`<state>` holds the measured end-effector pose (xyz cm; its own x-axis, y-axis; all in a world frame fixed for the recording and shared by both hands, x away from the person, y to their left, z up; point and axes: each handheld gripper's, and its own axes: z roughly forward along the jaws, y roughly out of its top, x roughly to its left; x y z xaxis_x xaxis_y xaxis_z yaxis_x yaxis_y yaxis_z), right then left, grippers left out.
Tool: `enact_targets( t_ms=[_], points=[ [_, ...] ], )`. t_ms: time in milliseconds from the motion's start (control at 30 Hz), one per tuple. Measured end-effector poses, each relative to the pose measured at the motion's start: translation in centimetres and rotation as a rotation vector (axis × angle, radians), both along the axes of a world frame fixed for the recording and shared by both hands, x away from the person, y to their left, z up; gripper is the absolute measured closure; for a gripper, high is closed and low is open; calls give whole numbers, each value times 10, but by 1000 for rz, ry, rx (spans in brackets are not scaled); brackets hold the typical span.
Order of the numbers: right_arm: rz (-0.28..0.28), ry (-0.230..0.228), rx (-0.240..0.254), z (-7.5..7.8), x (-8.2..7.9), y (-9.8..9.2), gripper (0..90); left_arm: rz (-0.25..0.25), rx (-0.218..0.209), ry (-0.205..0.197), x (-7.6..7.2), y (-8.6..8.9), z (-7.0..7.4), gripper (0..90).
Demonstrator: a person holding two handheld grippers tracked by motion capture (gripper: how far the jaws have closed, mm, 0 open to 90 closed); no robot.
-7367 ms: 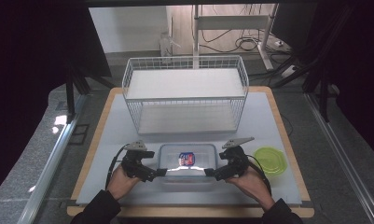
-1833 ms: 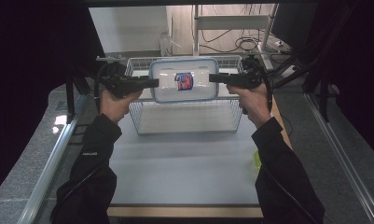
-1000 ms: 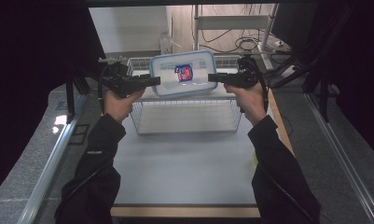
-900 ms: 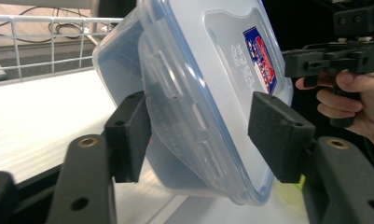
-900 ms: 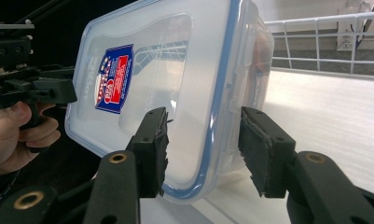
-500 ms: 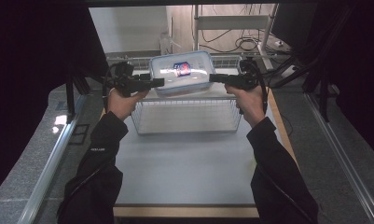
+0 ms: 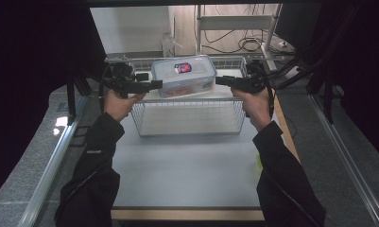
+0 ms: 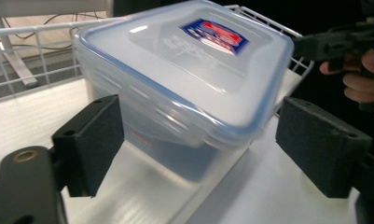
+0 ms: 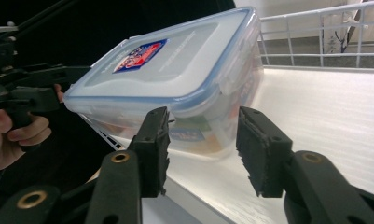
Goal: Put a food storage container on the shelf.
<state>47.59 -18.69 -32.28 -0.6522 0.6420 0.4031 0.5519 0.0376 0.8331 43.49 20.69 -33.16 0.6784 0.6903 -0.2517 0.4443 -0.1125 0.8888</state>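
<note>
Left gripper view: container (image 8: 184,88) with unreadable blue-red label (image 8: 214,35); left claw (image 8: 198,149) wide, right claw (image 9: 201,140) apart.

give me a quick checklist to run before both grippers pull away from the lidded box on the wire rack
1. Left gripper released: ok. Its jaws have just been opening; both pads stand clear of the plastic food container between them.
2. Right gripper released: cannot tell. Its pads flank the container's end, contact unclear.
3. Container resting flat on the wire basket's top: not ok. It sits tilted, one end raised.
4. Lid closed: ok. The blue-rimmed lid sits all round.
5. Container inside the shelf edges: cannot tell. One corner lies near the front edge.
</note>
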Motion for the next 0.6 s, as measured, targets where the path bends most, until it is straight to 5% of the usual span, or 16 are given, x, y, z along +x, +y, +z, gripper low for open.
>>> enact_targets(
  t_ms=[100,300,367,600],
  points=[
    [8,-5,-11,-2,-2,-1,616,4,31,-31,-10,-1,-3,252],
    [34,-66,-123,-3,-13,13,799,-12,26,-53,-29,-1,-15,614],
    [49,-79,-143,-4,-14,19,831,-30,65,-53,-31,-4,-20,723],
    [64,-112,-210,-14,-15,43,895,8,125,-41,-19,-12,-25,842]
  ],
)
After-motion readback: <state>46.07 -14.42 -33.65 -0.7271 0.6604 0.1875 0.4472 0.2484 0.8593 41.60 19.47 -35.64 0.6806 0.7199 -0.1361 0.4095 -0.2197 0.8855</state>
